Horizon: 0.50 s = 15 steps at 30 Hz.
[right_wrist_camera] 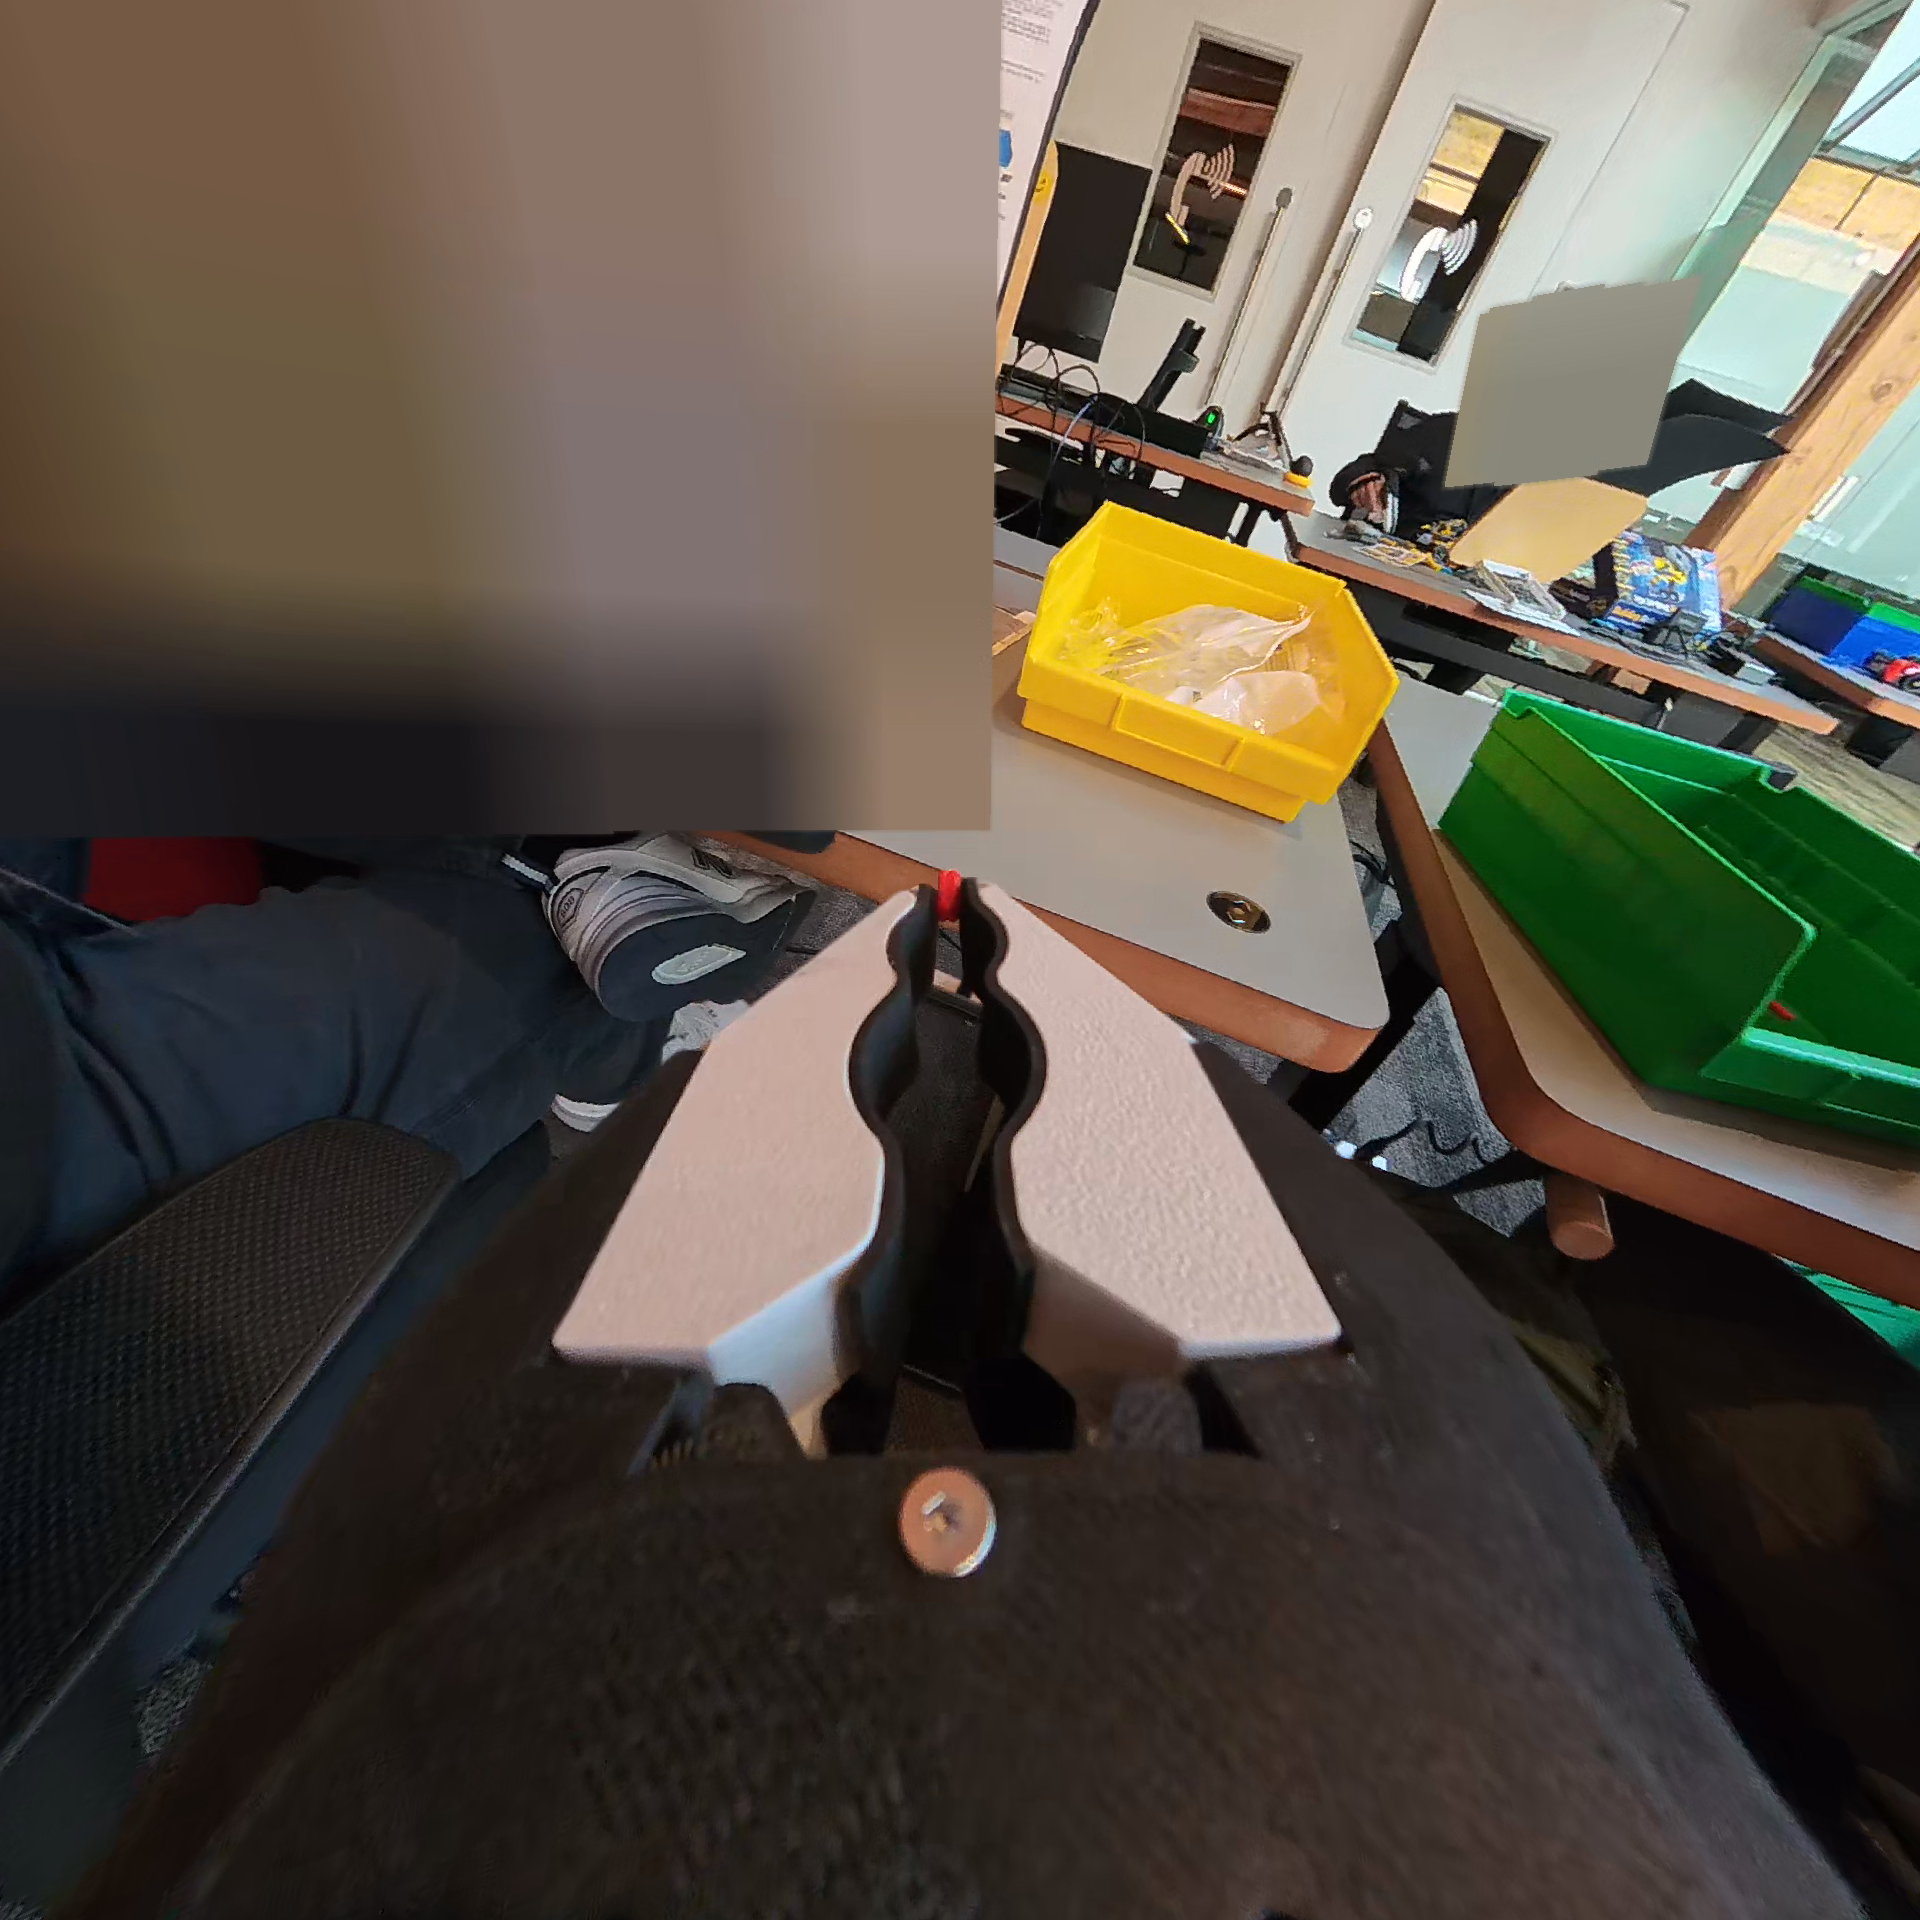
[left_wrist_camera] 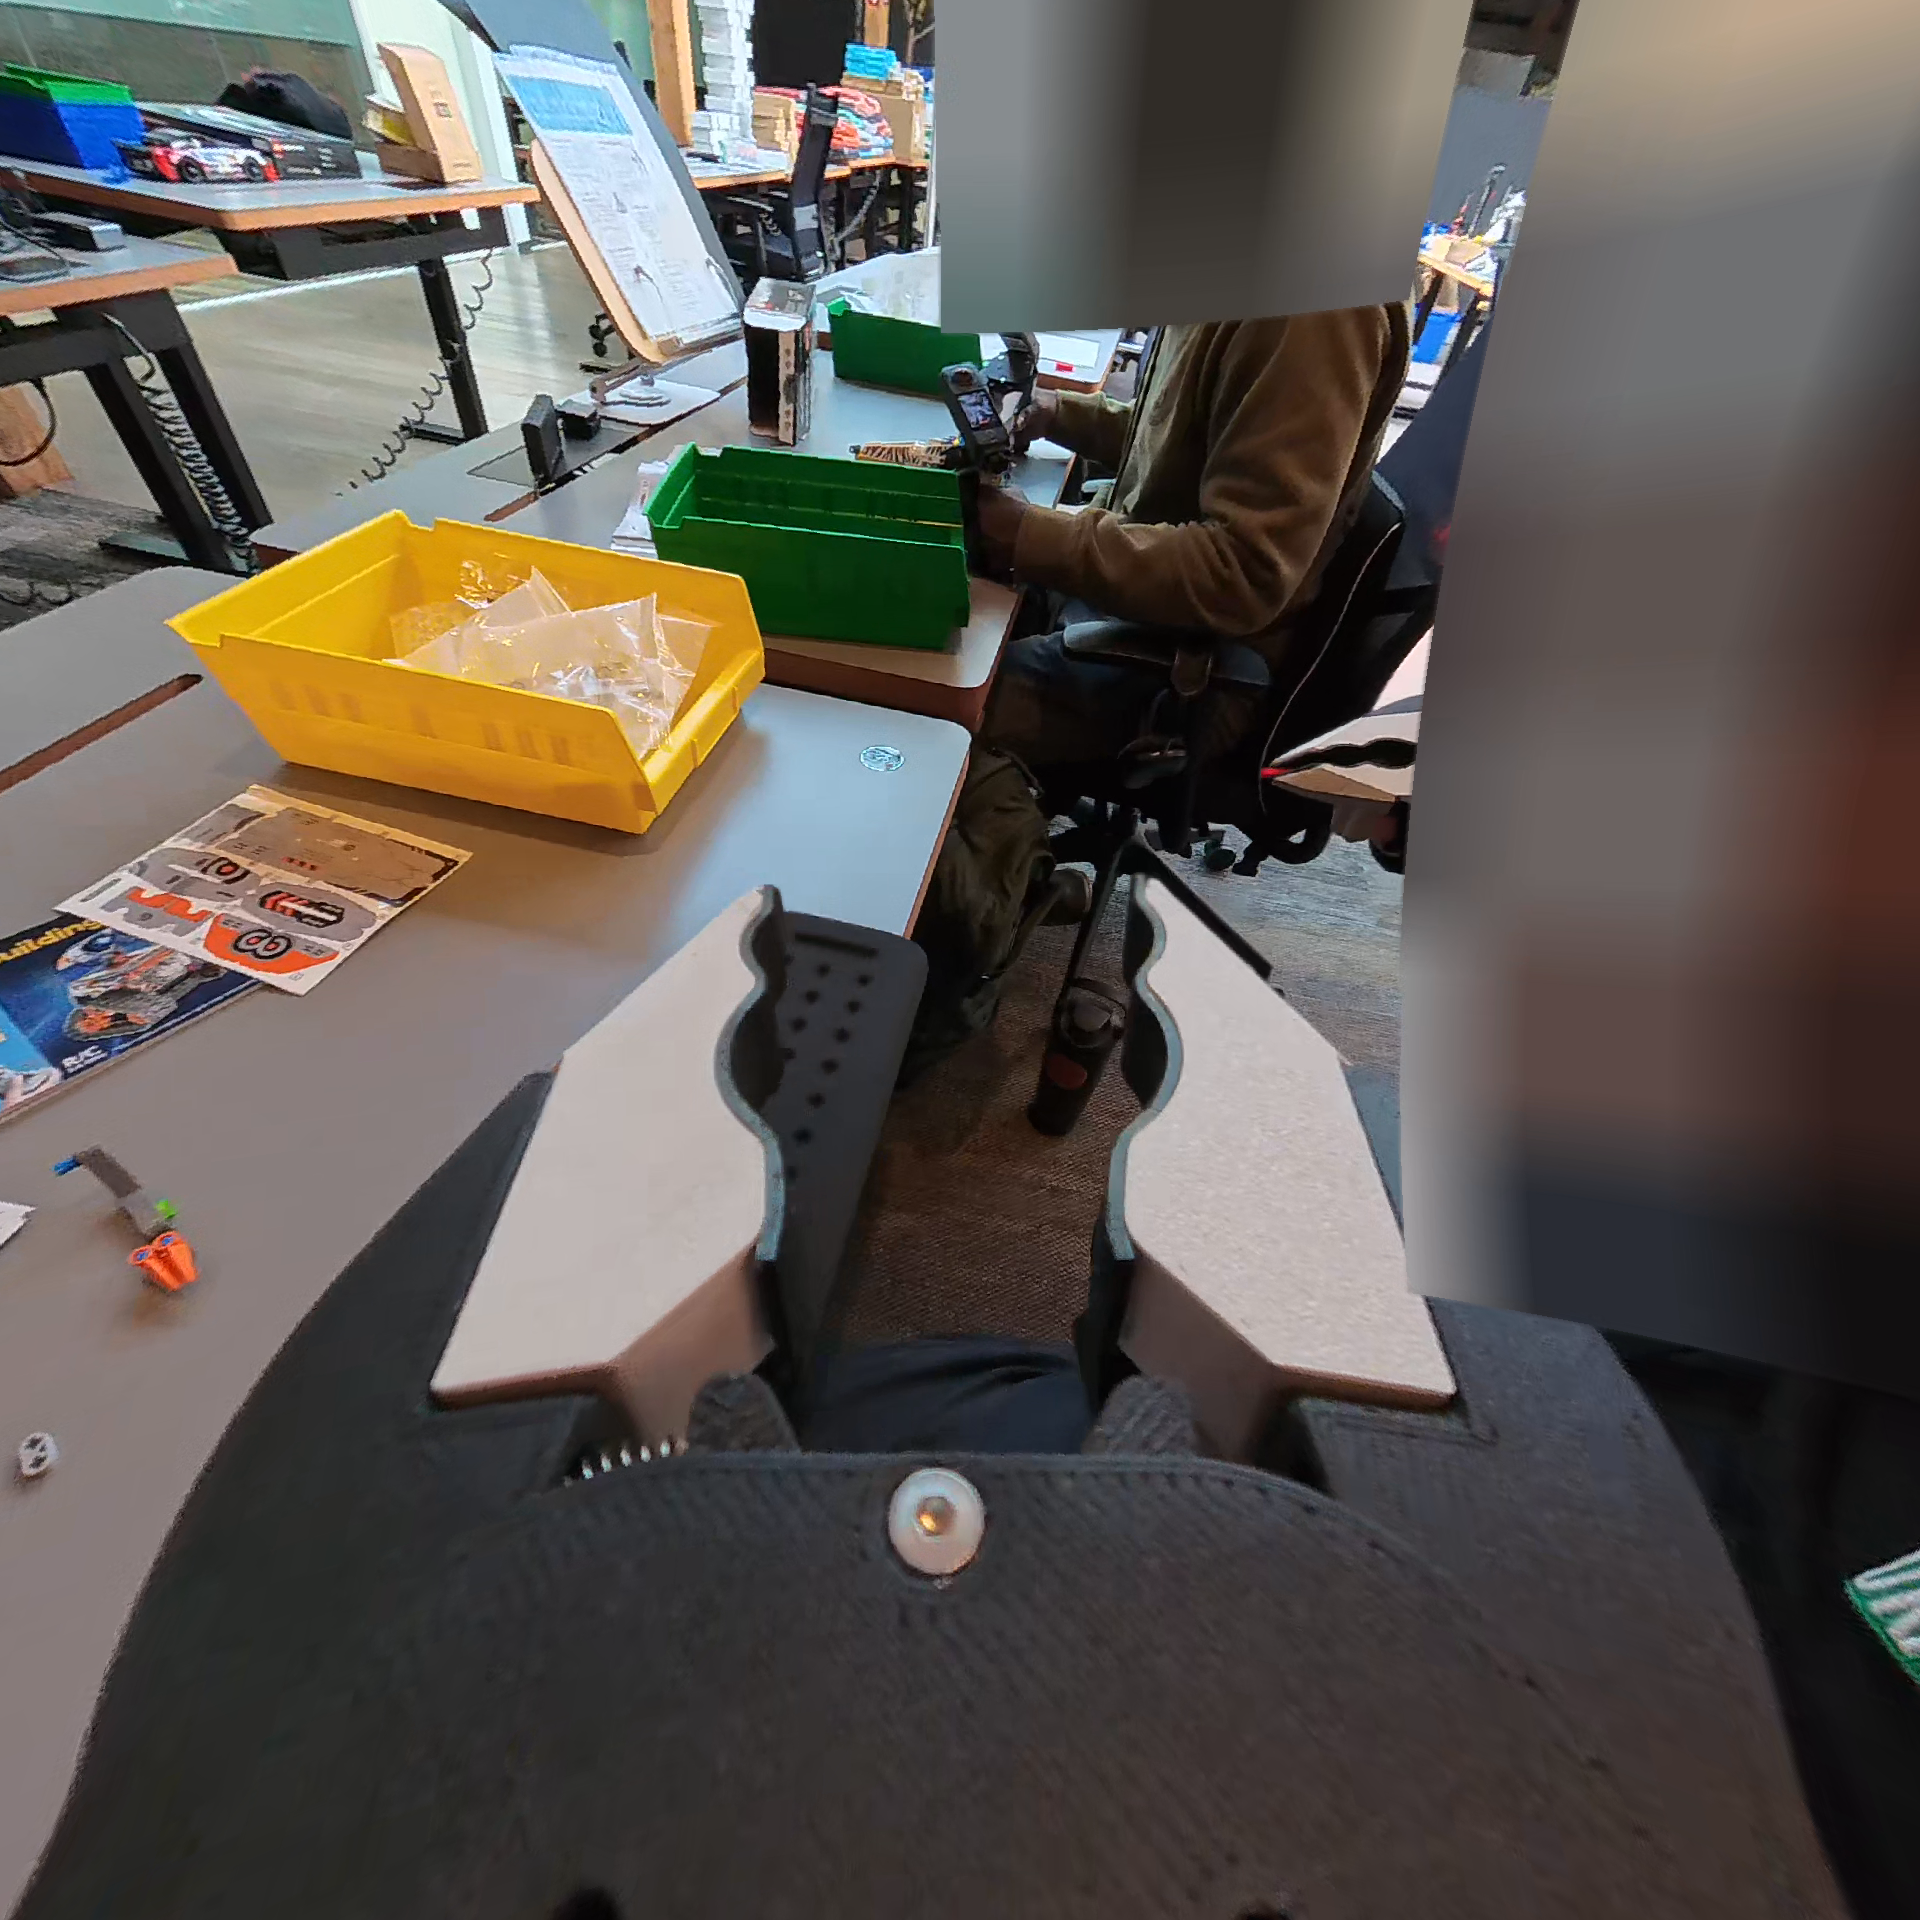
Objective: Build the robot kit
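- Left wrist view: the left gripper (left_wrist_camera: 951, 940) hangs past the near edge of the grey table (left_wrist_camera: 540, 956), its fingers spread wide with nothing between them; carpet and a dark trouser leg show through the gap.
- On the table to its left lies a sticker sheet (left_wrist_camera: 265, 888), partly overlapping a booklet (left_wrist_camera: 99, 997) at the edge of the view.
- Nearer the camera sits a small brick assembly (left_wrist_camera: 130, 1216), grey with a blue end and an orange cone, and a tiny pale piece (left_wrist_camera: 36, 1452) lies apart from it.
- Farther back a yellow bin (left_wrist_camera: 468, 665) stands on the table with clear plastic bags (left_wrist_camera: 561, 639) inside.
- Beyond it, on the next desk, a green bin (left_wrist_camera: 821, 540) stands beside a seated person (left_wrist_camera: 1205, 488) in a brown top who holds a similar tool.
- Right wrist view: the right gripper (right_wrist_camera: 948, 902) has its fingers pressed nearly together, pinching a small red piece (right_wrist_camera: 948, 896) at the very tips.
- It is held off the table, over the carpet, with a leg and grey shoe (right_wrist_camera: 665, 914) to its left and a chair armrest (right_wrist_camera: 197, 1278) lower left.
- Ahead and right is a table corner (right_wrist_camera: 1195, 883) carrying a yellow bin (right_wrist_camera: 1195, 665) of bags; a green bin (right_wrist_camera: 1683, 914) sits on the desk to the right.
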Available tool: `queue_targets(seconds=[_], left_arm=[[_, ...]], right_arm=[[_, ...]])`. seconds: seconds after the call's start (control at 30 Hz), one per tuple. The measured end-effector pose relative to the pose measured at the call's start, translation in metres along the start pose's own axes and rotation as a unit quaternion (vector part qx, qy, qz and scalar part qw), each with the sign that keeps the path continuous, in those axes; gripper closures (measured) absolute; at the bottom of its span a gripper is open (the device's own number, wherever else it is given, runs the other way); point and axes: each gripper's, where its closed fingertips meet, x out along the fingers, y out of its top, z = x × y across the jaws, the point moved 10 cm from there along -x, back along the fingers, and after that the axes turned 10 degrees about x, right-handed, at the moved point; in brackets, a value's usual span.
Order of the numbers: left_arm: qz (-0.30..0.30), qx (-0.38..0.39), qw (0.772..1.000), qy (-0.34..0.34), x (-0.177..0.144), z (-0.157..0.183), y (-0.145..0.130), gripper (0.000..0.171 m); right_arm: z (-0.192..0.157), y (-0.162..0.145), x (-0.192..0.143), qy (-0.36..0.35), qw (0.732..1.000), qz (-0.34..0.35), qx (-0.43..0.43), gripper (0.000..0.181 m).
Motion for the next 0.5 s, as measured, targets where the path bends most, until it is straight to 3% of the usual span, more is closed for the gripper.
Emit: queue_targets(seconds=[0.23,0.5], left_arm=[[0.014,0.003,0.998,0.055,-0.036,0.006,-0.018,0.101],[0.024,-0.053,0.995,0.081,-0.083,-0.005,-0.045,0.099]], right_arm=[[-0.01,0.003,0.038,0.052,0.998,-0.021,0.003,0.177],[-0.036,0.018,0.081,0.084,0.995,-0.041,-0.027,0.177]])
